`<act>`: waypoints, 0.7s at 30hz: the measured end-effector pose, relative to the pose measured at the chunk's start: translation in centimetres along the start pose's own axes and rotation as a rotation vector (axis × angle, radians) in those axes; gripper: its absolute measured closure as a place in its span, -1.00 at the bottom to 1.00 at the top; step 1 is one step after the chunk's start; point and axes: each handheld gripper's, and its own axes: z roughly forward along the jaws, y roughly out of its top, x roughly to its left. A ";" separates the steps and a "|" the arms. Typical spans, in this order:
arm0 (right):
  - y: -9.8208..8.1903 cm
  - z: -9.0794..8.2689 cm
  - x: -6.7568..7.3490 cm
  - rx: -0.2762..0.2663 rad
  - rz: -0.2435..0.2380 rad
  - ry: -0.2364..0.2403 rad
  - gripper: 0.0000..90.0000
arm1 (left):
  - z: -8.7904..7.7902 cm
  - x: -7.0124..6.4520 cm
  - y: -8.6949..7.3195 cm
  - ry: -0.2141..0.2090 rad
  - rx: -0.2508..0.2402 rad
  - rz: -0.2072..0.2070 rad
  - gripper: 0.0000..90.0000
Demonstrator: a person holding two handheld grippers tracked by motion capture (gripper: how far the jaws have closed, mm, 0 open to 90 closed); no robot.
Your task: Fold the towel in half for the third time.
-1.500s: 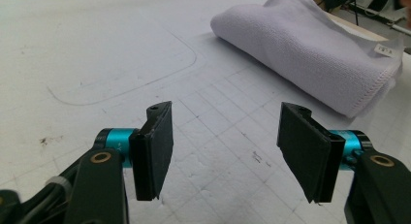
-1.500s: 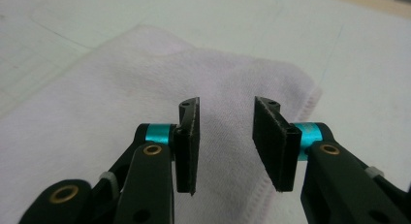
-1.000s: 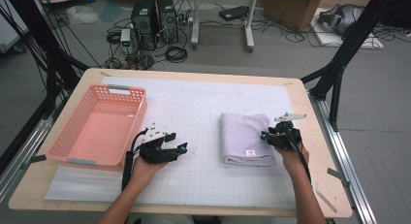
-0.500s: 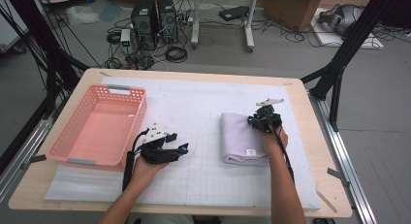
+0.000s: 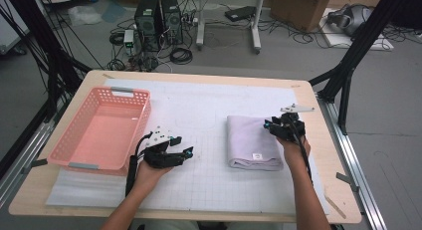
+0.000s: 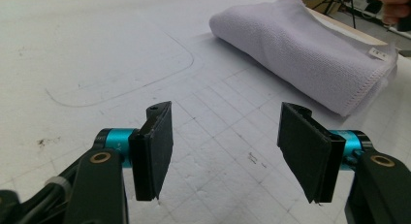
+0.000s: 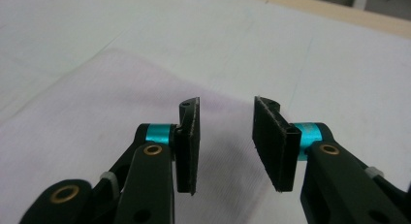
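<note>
From the high view, the folded towel (image 5: 252, 149) lies flat on the tabletop (image 5: 209, 105), well apart from the pink basket (image 5: 102, 130). The right gripper (image 5: 278, 128) hovers at the towel's right edge, near its far corner; its jaws have just been opening, and nothing sits between them. The left gripper (image 5: 171, 153) rests on the tabletop just beside the basket, pointing toward the towel but well short of it.

In the left gripper view, the fingers (image 6: 156, 149) stand wide apart over bare tabletop, with the towel (image 6: 300, 54) ahead of them and off to the right, untouched.

In the right gripper view, the fingers (image 7: 190, 144) are parted with a clear gap, and the towel (image 7: 97, 112) spreads below and to the left of them, its edge passing under the tips; no cloth is pinched.

My reading: the towel is already folded, and if it is meant for the basket, the grasp, lift and carry are all left.
</note>
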 end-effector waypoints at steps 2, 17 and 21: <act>-1.0 -0.3 0.3 0.032 0.003 0.042 0.37 | 0.0 0.0 0.0 -0.001 -0.004 0.001 -0.16; -6.1 -4.9 1.5 0.024 -0.031 0.092 0.10 | 0.0 -0.1 0.1 -0.009 -0.010 -0.003 -0.20; -7.7 -5.3 1.7 0.087 -0.078 0.062 0.03 | -0.1 -0.1 0.1 -0.016 -0.022 -0.007 -0.23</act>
